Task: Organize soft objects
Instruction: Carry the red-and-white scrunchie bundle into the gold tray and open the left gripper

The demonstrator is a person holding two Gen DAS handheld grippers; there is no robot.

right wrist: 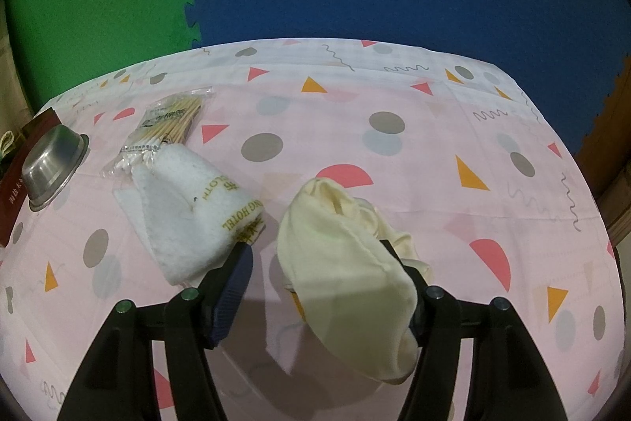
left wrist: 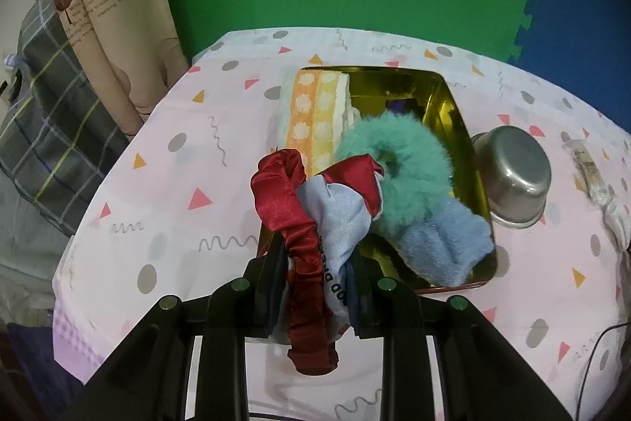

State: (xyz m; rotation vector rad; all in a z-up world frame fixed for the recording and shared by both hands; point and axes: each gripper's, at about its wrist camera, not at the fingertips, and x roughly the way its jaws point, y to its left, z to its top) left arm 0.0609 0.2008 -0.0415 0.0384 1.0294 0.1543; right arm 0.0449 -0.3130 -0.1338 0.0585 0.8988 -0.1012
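green and blue foam mats stand behind a table covered with a pink tablecloth [right wrist: 355,129] printed with triangles, dots and wavy lines. in the left wrist view a gold metal tin [left wrist: 445,93] lies open on the cloth, and it already contains an orange and yellow dotted towel [left wrist: 315,109] at its 10 o'clock side, a fluffy teal scrunchie [left wrist: 398,164] in the middle and a light blue fleece cloth [left wrist: 445,243] at its 5 o'clock corner. the left gripper [left wrist: 315,287] has its jaws nearly closed, and they pinch a dark red satin scrunchie [left wrist: 288,212] together with a pale blue satin piece [left wrist: 335,219] with printed letters; this bundle hangs over the near edge of the tin, at 6 o'clock from the teal scrunchie. an upside-down steel bowl [left wrist: 512,176] stands just beside the tin at its 3 o'clock side. in the right wrist view the right gripper [right wrist: 319,251] is wide open, and a cream soft cloth [right wrist: 347,263] lies between the fingers, leaning on the right finger while the left pad [right wrist: 232,287] is apart from it. at 10 o'clock from this gripper a white hotel towel [right wrist: 189,208] with gold letters lies on the tablecloth, and a bag of cotton swabs [right wrist: 169,129] touches its far end, at 11 o'clock.
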